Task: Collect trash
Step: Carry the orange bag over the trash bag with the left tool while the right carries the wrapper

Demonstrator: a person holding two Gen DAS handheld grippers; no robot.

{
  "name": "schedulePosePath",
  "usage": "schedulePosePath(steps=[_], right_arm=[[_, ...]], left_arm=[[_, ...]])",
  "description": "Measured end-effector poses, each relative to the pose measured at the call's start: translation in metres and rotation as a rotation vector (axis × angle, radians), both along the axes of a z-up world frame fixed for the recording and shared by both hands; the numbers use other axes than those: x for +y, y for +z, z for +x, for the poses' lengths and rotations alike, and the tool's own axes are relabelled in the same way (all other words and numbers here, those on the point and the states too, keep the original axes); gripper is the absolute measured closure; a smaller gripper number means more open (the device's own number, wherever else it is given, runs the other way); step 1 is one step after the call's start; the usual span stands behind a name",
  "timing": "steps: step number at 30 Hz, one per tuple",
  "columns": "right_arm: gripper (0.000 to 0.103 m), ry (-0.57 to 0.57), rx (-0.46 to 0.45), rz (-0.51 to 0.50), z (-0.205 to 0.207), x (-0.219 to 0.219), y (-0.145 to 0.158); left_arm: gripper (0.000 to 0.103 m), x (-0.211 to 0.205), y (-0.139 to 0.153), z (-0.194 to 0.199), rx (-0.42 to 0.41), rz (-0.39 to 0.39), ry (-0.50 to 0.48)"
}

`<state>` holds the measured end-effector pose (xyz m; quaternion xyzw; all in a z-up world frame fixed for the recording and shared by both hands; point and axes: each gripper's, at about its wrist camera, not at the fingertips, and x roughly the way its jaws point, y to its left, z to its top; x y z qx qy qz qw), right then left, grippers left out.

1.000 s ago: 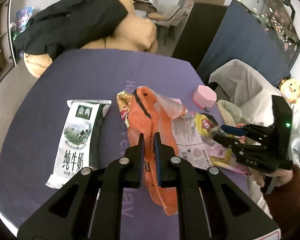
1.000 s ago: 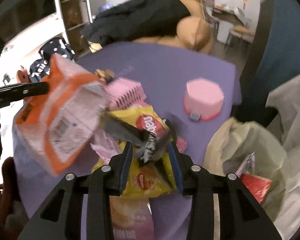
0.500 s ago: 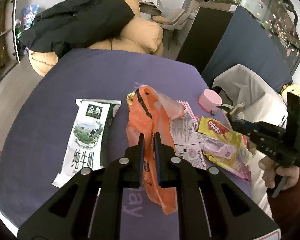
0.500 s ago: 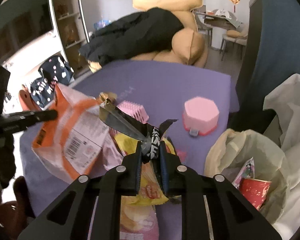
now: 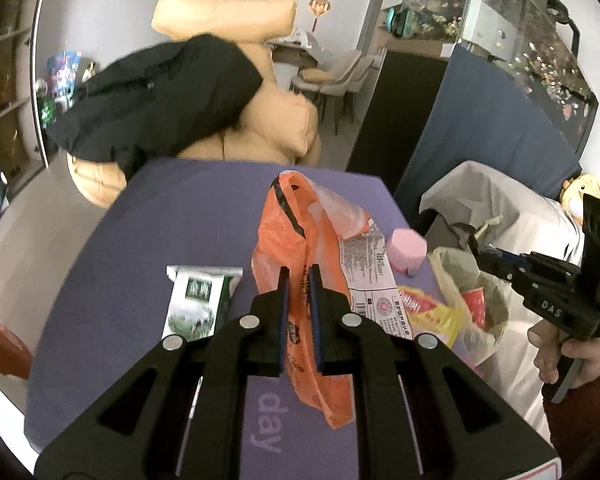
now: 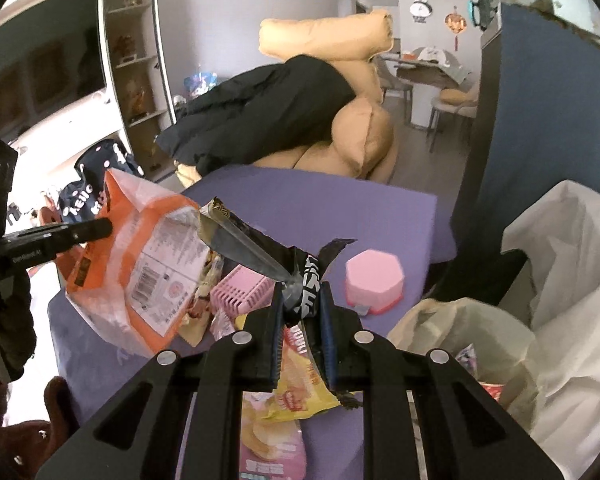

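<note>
My left gripper [image 5: 299, 280] is shut on an orange snack bag [image 5: 300, 236] and holds it up above the purple table [image 5: 172, 216]; the bag also shows in the right wrist view [image 6: 140, 264]. My right gripper [image 6: 301, 300] is shut on a crumpled black wrapper [image 6: 260, 252], lifted off the table. In the left wrist view the right gripper [image 5: 480, 254] hangs over the open trash bag [image 5: 488, 308]. The trash bag [image 6: 460, 336] sits at the table's right edge with trash inside.
On the table lie a green-and-white milk carton [image 5: 196, 300], a yellow snack wrapper [image 6: 300, 396], a pink chip bag [image 6: 272, 448], a pink comb-like piece [image 6: 240, 292] and a pink hexagonal box [image 6: 374, 280]. Beige cushions with a black jacket [image 5: 156, 96] stand behind.
Both grippers rose. The left lifted the orange bag off the table. The right closed on the black wrapper, raised it and carried it right, over the trash bag.
</note>
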<state>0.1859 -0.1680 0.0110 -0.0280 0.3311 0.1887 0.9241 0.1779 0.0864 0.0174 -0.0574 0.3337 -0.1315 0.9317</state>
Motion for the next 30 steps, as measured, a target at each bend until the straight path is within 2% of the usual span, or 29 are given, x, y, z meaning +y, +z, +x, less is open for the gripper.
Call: schedulePosePath(steps=[7, 13, 24, 30], right_arm=[[0.086, -0.060, -0.055, 0.016, -0.013, -0.036, 0.019], [0.086, -0.148, -0.100, -0.004, -0.018, -0.086, 0.031], [0.086, -0.372, -0.088, -0.045, -0.016, -0.198, 0.028], [0.086, -0.470, -0.070, -0.068, -0.014, -0.242, 0.021]], left_arm=[[0.095, -0.033, 0.031, -0.001, -0.069, 0.012, -0.036], [0.095, -0.082, 0.043, 0.011, -0.075, -0.035, -0.104], [0.095, -0.228, 0.027, 0.063, 0.037, -0.057, -0.314], [0.095, -0.287, 0.020, 0.082, 0.037, -0.042, -0.394]])
